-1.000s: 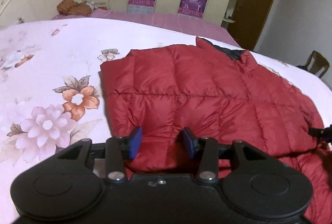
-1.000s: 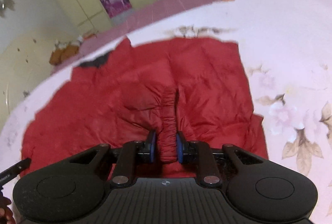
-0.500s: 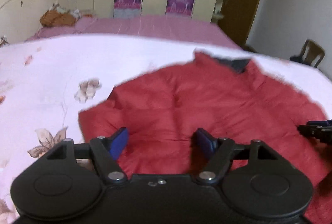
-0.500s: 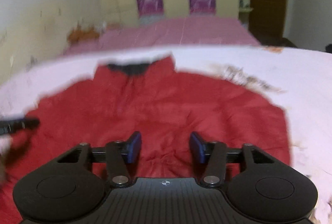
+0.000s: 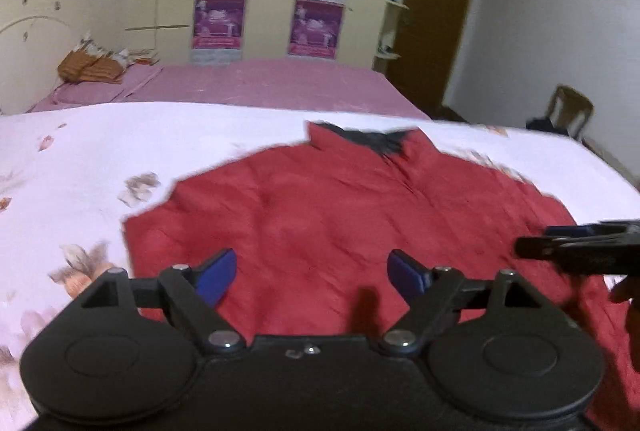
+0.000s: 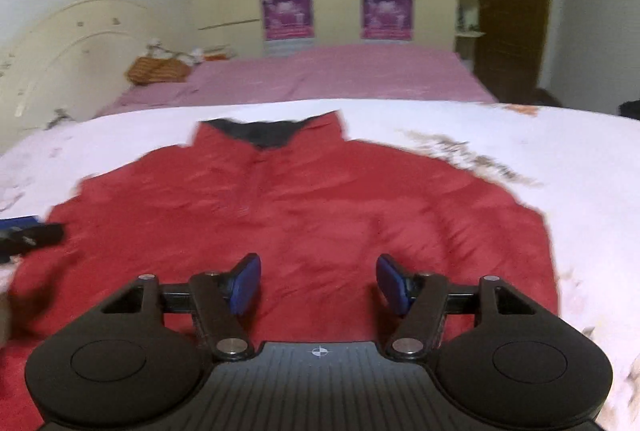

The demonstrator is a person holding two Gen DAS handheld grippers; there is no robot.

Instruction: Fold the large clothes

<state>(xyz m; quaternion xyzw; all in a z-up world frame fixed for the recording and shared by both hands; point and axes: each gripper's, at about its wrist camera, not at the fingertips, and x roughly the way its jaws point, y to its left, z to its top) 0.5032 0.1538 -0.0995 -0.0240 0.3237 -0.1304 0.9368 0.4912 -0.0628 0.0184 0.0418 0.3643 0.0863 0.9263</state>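
Left tongs: spread wide, gripping nothing, above the near hem of the jacket. Right tongs: likewise wide apart and empty, over the hem's middle. Jacket: red, flat on the floral bed, dark-lined collar at the far end. Posters on wardrobe beyond: writing too blurred to read.

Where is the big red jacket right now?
The red jacket lies spread on the flowery sheet in the middle of both views, collar pointing toward the pink bed, with both open grippers above its near edge.
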